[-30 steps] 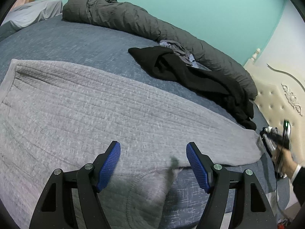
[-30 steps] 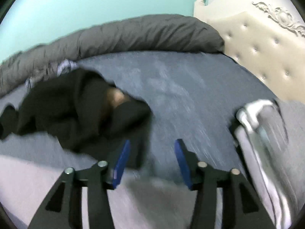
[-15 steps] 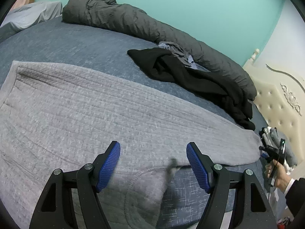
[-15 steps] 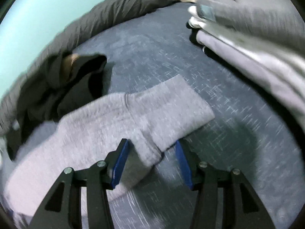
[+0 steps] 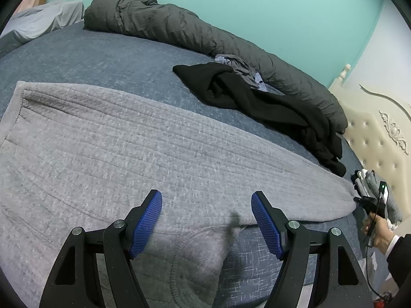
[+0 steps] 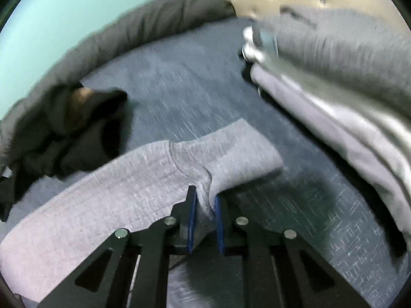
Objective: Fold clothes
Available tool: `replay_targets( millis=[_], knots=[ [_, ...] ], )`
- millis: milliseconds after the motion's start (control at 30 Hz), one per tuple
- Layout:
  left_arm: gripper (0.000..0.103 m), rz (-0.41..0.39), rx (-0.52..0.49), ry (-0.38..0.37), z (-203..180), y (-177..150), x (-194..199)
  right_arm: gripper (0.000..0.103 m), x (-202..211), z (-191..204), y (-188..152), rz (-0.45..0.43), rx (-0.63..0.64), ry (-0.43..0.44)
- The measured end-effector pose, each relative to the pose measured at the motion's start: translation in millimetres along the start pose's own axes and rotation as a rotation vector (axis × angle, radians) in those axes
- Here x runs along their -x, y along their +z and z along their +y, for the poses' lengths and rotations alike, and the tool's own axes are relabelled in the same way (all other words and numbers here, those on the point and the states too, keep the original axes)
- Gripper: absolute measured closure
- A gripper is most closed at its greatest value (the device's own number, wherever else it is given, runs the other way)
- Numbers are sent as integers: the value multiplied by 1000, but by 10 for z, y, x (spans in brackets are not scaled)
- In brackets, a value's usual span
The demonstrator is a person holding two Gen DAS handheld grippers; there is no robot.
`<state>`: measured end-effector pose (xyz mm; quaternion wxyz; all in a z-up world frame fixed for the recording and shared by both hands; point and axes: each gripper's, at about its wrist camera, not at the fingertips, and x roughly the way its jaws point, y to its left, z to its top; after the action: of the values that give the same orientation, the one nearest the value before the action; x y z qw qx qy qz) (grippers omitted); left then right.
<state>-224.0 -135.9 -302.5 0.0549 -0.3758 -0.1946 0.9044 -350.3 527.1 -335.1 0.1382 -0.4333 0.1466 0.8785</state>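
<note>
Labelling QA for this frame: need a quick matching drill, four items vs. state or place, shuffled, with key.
Items:
1. left tool
2. right tool
3. black garment
4. folded stack

States or places:
A. crumpled beside the dark grey duvet
B. shut on the grey sweater sleeve
C. piled by the headboard
D. open above the sweater, holding nothing

Pairs: 1-D, 2-B, 3-A, 4-C

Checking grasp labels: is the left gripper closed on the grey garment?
No: the left gripper has its fingers spread wide above the grey garment, pinching nothing.
</note>
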Motion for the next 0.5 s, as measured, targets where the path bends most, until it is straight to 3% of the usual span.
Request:
replay_targets(
  millis=[67, 133, 200, 300, 500],
  knots=[
    [27, 5, 2, 4, 21, -2, 6, 86, 20, 50, -12, -9, 58, -41],
    [27, 14, 2, 12, 30, -10, 1, 69, 31, 79, -14, -5, 88, -86],
    [27, 16, 5, 16, 42, -18, 3, 68, 67, 111, -14, -3, 111, -121],
    [27, 17, 6, 16, 44, -24, 8, 54, 170, 139, 0, -19, 126, -157],
    [27, 23, 7, 28, 73, -19, -2, 54, 365, 167, 98, -71, 130, -199]
  ],
)
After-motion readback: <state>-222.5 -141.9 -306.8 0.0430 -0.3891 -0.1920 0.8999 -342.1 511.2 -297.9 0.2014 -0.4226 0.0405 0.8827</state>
